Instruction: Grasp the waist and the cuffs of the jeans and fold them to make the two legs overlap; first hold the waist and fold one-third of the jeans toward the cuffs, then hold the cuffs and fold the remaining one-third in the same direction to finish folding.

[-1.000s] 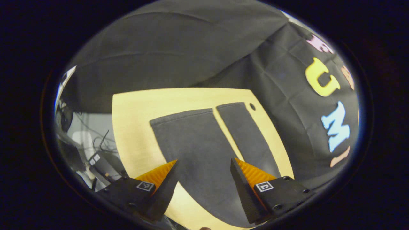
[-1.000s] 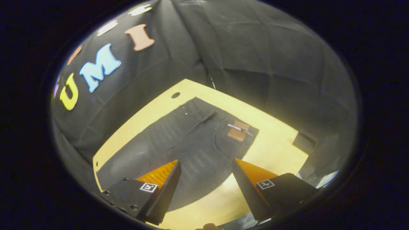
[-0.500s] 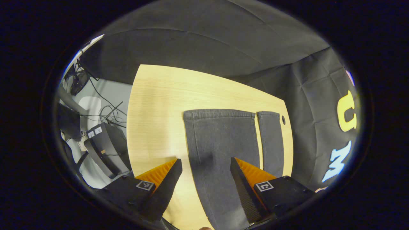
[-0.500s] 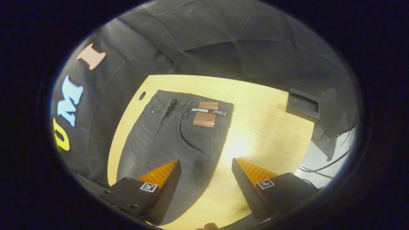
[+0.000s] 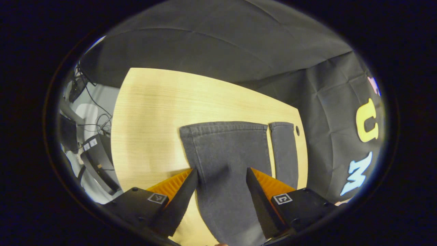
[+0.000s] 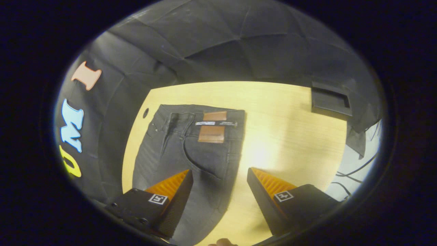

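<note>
A: Where are the jeans (image 5: 227,153)?

B: They lie flat on the table (image 5: 153,112), unfolded. In the left gripper view the two legs run side by side toward the far edge, with a thin strip of tabletop between them. The cuffs (image 5: 225,127) end in a line well short of that edge. The narrower leg ends just beside a small hole (image 5: 297,130) in the table.

A: And the other end?

B: In the right gripper view the waist (image 6: 201,114) is the far end of the jeans (image 6: 184,157). A brown patch (image 6: 211,134) sits on it, with a second brown tab and a white strip just behind. The same table (image 6: 283,130) reaches out to the right of the jeans, and a hole (image 6: 146,112) lies just left of the waist.

A: How do the fingers stand?

B: The left gripper (image 5: 221,175) has its fingers wide apart, straddling the broad leg, holding nothing. Whether the tips touch the cloth cannot be told. The right gripper (image 6: 220,176) is also spread, one finger over the denim, the other over bare table beside the jeans' edge.

A: Anything else near the table?

B: A black box (image 6: 331,101) sits at its far right corner in the right gripper view. Left of the table in the left gripper view, cables (image 5: 102,119) and dark equipment (image 5: 97,160) lie below.
</note>
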A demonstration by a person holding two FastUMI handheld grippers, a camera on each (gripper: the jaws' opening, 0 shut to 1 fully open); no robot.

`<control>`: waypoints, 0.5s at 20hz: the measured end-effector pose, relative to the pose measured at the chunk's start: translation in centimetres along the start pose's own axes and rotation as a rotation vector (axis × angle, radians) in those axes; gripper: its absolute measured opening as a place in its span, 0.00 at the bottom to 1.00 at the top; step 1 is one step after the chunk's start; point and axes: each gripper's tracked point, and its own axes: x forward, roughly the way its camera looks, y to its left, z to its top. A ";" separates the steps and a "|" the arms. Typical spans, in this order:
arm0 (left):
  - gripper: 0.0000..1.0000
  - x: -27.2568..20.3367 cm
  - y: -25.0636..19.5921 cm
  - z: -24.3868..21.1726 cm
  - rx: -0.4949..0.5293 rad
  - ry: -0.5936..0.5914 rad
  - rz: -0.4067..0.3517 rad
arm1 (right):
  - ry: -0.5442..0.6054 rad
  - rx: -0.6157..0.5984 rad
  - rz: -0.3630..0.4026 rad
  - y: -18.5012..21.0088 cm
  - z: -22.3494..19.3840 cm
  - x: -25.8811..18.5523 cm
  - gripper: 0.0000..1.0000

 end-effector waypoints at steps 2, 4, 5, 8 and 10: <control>0.96 0.4 -0.7 -0.1 -0.011 0.007 -0.040 | -0.006 -0.024 0.009 1.4 -0.2 0.9 0.97; 0.94 1.1 -1.7 -0.4 -0.023 0.018 -0.083 | -0.016 -0.091 -0.019 2.0 -0.7 1.5 0.96; 0.94 1.7 -2.1 -0.6 -0.027 0.030 -0.089 | -0.023 -0.143 -0.054 2.0 -0.8 1.7 0.97; 0.67 2.0 -1.7 -1.1 -0.001 0.038 -0.052 | -0.036 -0.333 -0.183 1.3 -1.3 2.4 0.82; 0.48 2.3 -0.6 -1.5 0.073 0.029 -0.032 | -0.048 -0.452 -0.260 1.0 -1.6 2.5 0.77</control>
